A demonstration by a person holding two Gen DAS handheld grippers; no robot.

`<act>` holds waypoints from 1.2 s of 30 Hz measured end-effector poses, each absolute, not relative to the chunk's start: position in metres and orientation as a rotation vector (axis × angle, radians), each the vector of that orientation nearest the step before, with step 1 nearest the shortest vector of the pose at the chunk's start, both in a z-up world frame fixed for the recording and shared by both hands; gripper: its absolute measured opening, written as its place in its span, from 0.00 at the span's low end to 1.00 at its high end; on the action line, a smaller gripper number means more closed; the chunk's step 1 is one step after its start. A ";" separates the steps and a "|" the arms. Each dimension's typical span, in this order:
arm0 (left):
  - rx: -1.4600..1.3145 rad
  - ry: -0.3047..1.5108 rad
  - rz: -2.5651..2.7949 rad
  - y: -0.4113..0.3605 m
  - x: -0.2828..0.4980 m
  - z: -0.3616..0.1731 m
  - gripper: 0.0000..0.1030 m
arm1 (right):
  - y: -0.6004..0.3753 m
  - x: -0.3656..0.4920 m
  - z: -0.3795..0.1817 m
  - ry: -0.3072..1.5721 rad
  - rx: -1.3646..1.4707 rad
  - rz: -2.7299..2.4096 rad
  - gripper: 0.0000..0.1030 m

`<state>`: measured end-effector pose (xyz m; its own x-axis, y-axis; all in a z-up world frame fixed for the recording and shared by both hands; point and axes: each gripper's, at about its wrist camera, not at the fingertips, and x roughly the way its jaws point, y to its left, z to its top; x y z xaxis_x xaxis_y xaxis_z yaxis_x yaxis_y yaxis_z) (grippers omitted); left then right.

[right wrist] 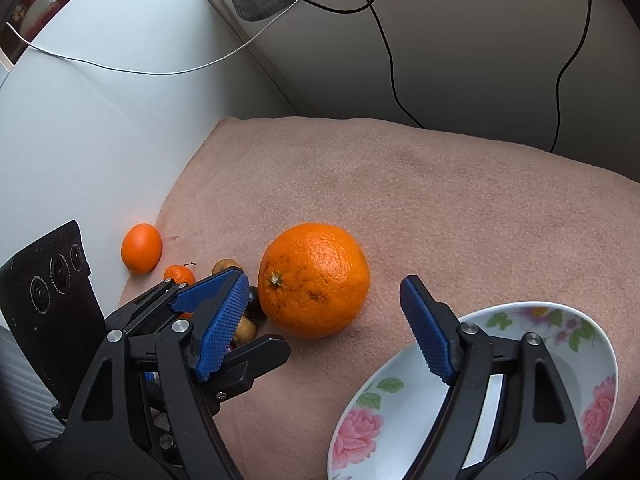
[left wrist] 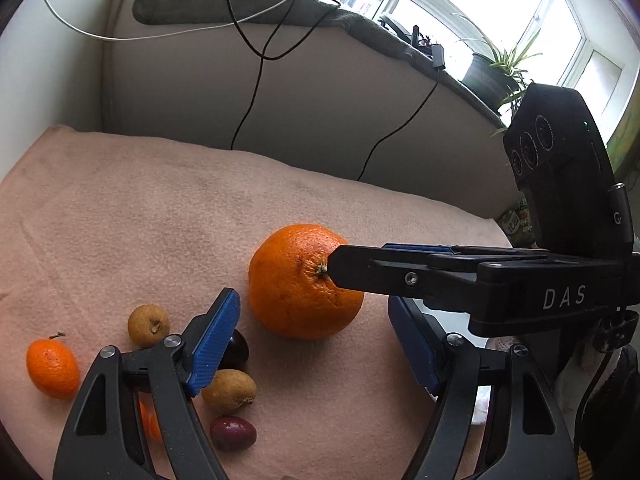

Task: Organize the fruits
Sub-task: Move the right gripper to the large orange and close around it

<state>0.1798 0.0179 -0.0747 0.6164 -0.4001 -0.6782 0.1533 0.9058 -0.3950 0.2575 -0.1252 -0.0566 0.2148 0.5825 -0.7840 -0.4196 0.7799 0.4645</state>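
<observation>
- The large orange (left wrist: 306,282) sits at the centre of the left wrist frame on the pink blanket (left wrist: 140,208), stem end facing the camera.
- The left tool (left wrist: 314,342) hangs low in that frame, its blue pads (left wrist: 214,344) spread wide; the orange lies just beyond the gap, touching neither pad.
- From the right edge of the same frame, a black finger of the other tool reaches in and crosses in front of the orange near its stem.
- In the right wrist frame the right tool (right wrist: 324,326) is also spread wide, the orange (right wrist: 314,280) just ahead of the gap and slightly left of centre; both pads are clear of it.
- Lower left of the left wrist frame: a small tangerine (left wrist: 52,368) with a stalk, two brownish longan-like fruits (left wrist: 149,325), and a dark red fruit (left wrist: 233,433), clustered near the left pad.
- Another dark fruit (left wrist: 236,350) peeks out behind that pad.
- In the right wrist frame a second, rounder orange fruit (right wrist: 142,253) lies at the blanket's left edge, apart from the cluster.
- A floral plate (right wrist: 384,432) fills the lower right of the right wrist frame, under the right pad.
</observation>
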 end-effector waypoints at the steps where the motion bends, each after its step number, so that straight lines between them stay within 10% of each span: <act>1: -0.314 0.856 -0.330 0.017 0.181 -0.076 0.73 | -0.123 0.260 -0.058 1.166 0.164 0.702 0.79; 36: -0.280 0.841 -0.306 0.004 0.179 -0.070 0.66 | -0.128 0.261 -0.063 1.193 0.221 0.743 0.67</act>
